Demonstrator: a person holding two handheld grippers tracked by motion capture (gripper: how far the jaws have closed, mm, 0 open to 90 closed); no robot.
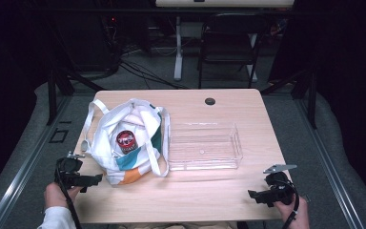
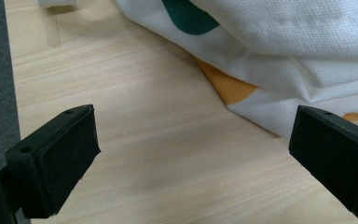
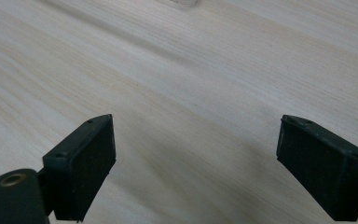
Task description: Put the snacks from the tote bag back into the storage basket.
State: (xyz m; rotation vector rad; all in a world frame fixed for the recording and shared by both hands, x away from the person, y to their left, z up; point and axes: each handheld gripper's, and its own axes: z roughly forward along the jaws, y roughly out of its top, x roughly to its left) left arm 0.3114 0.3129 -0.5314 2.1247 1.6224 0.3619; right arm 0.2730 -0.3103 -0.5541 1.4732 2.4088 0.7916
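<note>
A white cloth bag (image 1: 133,143) with green and orange patches lies open on the left half of the wooden table (image 1: 209,191). Inside its mouth sits a can with a red lid (image 1: 126,140). A clear plastic tray (image 1: 205,147) stands just right of the bag. My left gripper (image 1: 97,180) rests open at the table's front left corner, just short of the bag's orange corner (image 2: 230,86). My right gripper (image 1: 252,195) hovers open over bare wood (image 3: 191,93) at the front right, with nothing between its jaws.
A round black grommet (image 1: 210,101) sits near the table's far edge. Bag straps (image 1: 91,119) trail toward the left edge. Behind the table stand a dark folding chair (image 1: 228,43) and a white desk leg (image 1: 178,47) with cables on the floor.
</note>
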